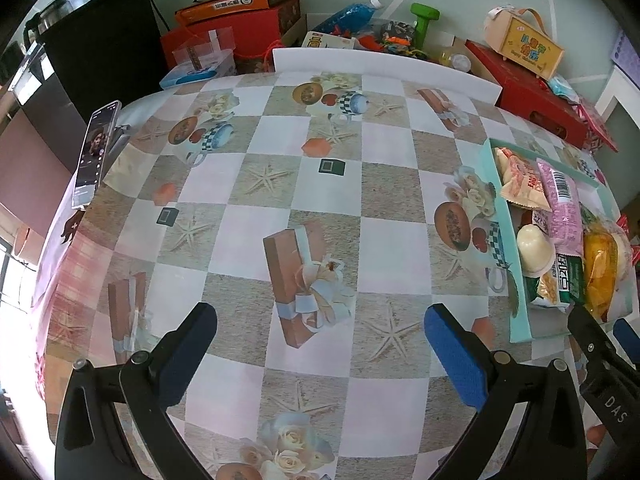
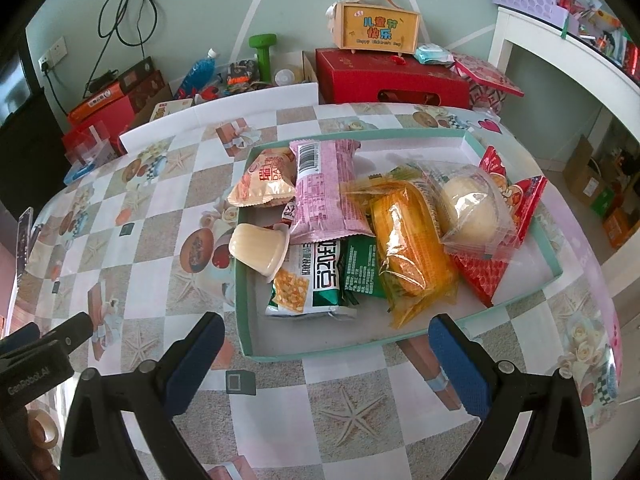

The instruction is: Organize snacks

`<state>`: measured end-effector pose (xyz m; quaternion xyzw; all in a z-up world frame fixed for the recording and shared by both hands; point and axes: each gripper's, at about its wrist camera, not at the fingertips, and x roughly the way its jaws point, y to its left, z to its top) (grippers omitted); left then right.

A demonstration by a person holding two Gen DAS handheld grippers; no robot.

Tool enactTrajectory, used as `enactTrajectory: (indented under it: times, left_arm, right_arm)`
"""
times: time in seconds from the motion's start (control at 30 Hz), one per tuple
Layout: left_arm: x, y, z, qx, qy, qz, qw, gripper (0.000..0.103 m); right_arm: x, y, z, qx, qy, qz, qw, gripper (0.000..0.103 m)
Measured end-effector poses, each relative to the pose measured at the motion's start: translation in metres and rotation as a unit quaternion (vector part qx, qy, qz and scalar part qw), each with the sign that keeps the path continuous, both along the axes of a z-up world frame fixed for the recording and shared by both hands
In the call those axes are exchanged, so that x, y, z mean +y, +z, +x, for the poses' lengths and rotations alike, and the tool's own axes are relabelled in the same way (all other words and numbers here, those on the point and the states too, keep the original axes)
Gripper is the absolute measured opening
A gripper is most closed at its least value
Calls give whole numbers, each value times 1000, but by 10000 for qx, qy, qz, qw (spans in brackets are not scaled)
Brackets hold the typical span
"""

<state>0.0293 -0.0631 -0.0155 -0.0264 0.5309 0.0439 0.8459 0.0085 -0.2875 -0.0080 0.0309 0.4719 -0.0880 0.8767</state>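
Tabletop (image 1: pixel 304 184) fills your left view; your left hand-held gripper (image 1: pixel 320 328) gapes wide, empty. Right view: your right hand-held gripper (image 2: pixel 326 336) spreads wide before the teal tray (image 2: pixel 320 350) of snacks (image 2: pixel 328 192), perhaps nine.

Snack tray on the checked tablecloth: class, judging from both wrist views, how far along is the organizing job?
Done: the snacks already lie in the teal tray, though heaped: pink packet, jelly cup, yellow cake pack. In hand: nothing; the right gripper and left gripper are open and empty. Left: any sorting of the pile; the tablecloth holds no snacks.
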Motion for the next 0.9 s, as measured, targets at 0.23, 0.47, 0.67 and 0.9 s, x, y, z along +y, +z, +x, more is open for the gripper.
enactTrajectory:
  times: [0.23, 0.47, 0.67, 0.9]
  left_arm:
    - [-1, 0, 0, 4, -18, -15, 10000, 103]
    - [-1, -1, 0, 5, -12, -19, 10000, 103]
    - [-2, -2, 0, 11, -11, -18, 10000, 103]
    - [-2, -2, 0, 16, -7, -20, 10000, 103]
  right_arm:
    - [0, 0, 0, 5, -4, 2, 10000, 103]
    - [0, -2, 0, 13, -5, 6, 10000, 103]
    - [-1, -3, 0, 17, -4, 5, 10000, 103]
    - [-1, -4, 0, 24, -1, 7, 10000, 103]
